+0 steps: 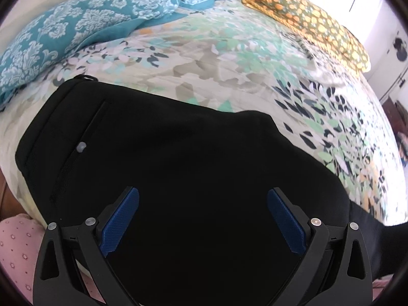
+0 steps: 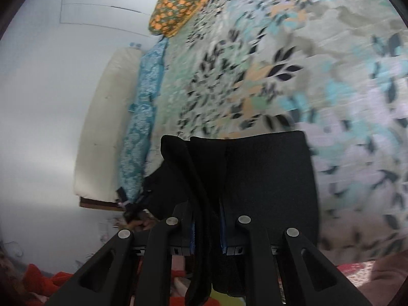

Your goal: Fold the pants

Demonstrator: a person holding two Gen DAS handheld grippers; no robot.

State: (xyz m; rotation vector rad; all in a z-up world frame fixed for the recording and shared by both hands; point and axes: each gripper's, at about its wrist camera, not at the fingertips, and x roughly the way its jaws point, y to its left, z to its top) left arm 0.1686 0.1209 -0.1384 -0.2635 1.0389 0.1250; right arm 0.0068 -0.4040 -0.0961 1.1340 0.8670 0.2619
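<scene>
your right gripper (image 2: 207,232) pinches the hem end of the black pants (image 1: 163,153), lifted above the floral bedspread (image 1: 229,58). your left gripper (image 1: 202,219) is spread over the waist section. next: carry the hem to the waistband, align edges.

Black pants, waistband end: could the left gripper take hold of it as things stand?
Probably yes: the left gripper hangs open right over the black pants, with nothing between its blue pads and the cloth.

A home bedroom: a bed with a floral bedspread (image 1: 229,58), teal damask pillows (image 1: 63,38) at ten o'clock, an orange-patterned pillow (image 1: 313,23) at one o'clock.
</scene>
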